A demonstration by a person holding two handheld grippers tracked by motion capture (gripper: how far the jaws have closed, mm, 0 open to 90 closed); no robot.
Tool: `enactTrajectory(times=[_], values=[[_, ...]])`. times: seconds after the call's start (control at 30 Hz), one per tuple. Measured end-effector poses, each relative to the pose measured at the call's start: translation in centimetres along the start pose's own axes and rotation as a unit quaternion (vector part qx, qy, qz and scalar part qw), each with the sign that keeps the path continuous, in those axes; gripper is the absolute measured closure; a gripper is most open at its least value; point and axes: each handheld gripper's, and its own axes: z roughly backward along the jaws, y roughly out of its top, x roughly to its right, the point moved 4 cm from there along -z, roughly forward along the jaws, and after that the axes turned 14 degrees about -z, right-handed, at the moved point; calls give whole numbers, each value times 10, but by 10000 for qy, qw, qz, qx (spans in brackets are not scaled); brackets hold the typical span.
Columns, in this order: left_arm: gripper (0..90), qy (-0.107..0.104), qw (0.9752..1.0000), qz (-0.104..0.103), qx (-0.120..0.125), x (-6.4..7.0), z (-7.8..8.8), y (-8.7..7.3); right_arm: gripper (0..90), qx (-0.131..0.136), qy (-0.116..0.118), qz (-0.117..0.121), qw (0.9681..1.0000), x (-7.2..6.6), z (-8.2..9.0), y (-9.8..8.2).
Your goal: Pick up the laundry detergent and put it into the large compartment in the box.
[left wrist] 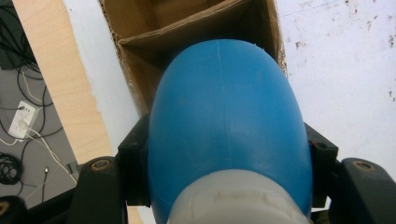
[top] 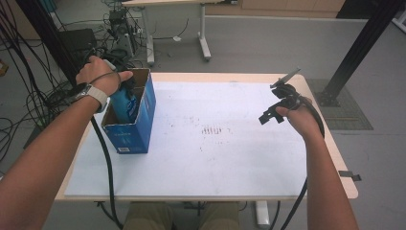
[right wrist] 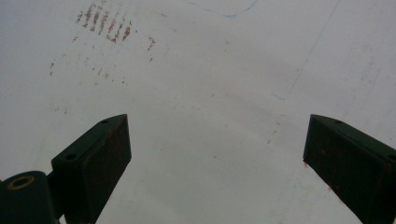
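A blue bottle with a whitish part near its top hangs partly inside an open blue cardboard box at the table's left. My left gripper, mostly hidden under the hand, is shut on it from above. In the left gripper view the black pads press both sides of the blue bottle, whose rounded end points into the box's brown inside. My right gripper hovers over the table's right part. Its jaws stand wide apart above the white sheet, with nothing between them.
A white sheet with brownish smudges covers the wooden table. A black frame post stands at the back right. Cables and gear lie on the floor at the left. Another table's legs stand behind.
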Motion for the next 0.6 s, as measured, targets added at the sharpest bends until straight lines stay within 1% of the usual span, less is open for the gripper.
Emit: enactTrajectory(times=[0.47, 0.6], values=[[375, 2, 10000, 2, 1, 1, -10, 0, 76, 8, 17, -8, 10000, 1, -1, -1], [375, -9, 10000, 12, -17, 1, -16, -1, 76, 8, 25, -32, 10000, 3, -2, -2]])
